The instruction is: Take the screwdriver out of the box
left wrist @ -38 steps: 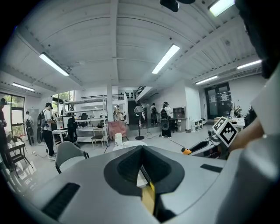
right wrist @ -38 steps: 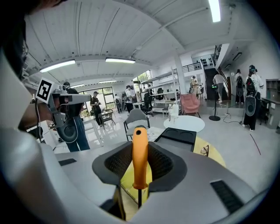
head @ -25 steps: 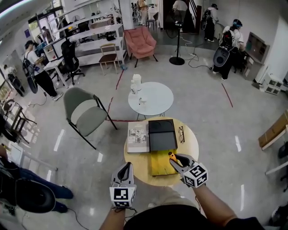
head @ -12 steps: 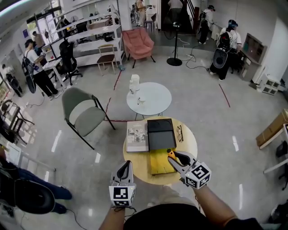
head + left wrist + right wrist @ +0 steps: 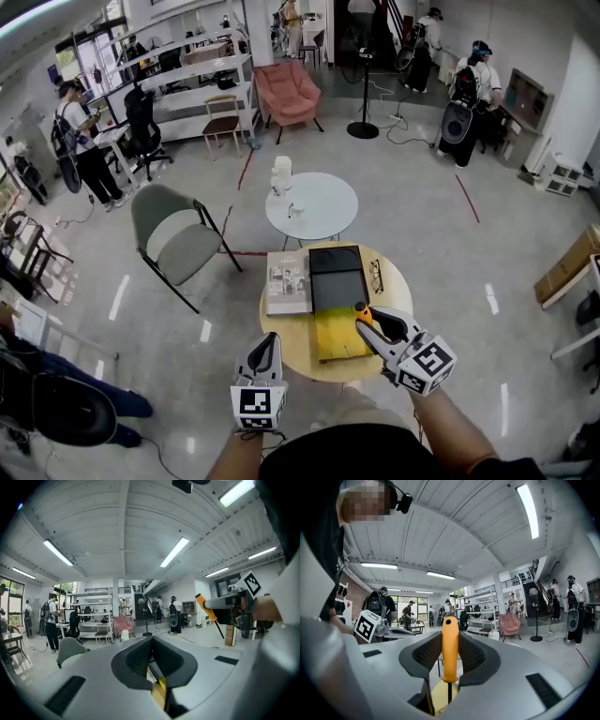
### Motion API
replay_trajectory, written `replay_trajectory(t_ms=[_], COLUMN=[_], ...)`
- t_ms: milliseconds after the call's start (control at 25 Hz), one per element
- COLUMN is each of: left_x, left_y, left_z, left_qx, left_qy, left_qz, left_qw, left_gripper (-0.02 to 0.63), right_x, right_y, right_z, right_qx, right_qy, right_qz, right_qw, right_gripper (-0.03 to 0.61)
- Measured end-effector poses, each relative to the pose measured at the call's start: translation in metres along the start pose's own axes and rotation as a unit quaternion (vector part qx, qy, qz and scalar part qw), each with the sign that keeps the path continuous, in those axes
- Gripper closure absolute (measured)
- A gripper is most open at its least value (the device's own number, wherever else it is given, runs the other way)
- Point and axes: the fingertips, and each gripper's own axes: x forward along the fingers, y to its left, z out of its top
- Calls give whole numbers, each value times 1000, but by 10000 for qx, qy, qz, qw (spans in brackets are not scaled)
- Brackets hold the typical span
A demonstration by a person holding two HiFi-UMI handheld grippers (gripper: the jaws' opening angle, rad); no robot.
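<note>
Screwdriver (image 5: 450, 648) with orange handle stands upright between the jaws of the right gripper (image 5: 368, 323) — they are closed on the handle, and the shaft points down over the yellow box (image 5: 336, 345) on the round bench (image 5: 398, 295). The left gripper (image 5: 266, 345) hangs at the bench's near edge — its jaws are together, with nothing between them.

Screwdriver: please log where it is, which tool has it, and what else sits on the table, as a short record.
screwdriver: orange handle, upright, shaft pointing down, in the air above the yellow box
right tool: closed on the screwdriver's handle
left tool: shut, empty, by the table's near edge
table: round, wooden
also on table: black box, book, glasses
</note>
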Motion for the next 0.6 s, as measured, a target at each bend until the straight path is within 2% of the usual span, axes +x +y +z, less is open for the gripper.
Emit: replay_trajectory(t_ms=[440,600], left_x=[-16,-19], left_y=[-6,-9], left_z=[24,17], left_qx=[22,27], left_qy=[-110,-95], left_qz=[-112,-196], left_qw=[9999,9998], left_gripper=[600,600], right_x=[-28,-33], right_y=[10,13], right_z=[29,28], right_qx=[-119,-69], right_qy=[-268,-294], right_qz=[-241,-291], right_qw=[9993,9991], right_gripper=[453,453])
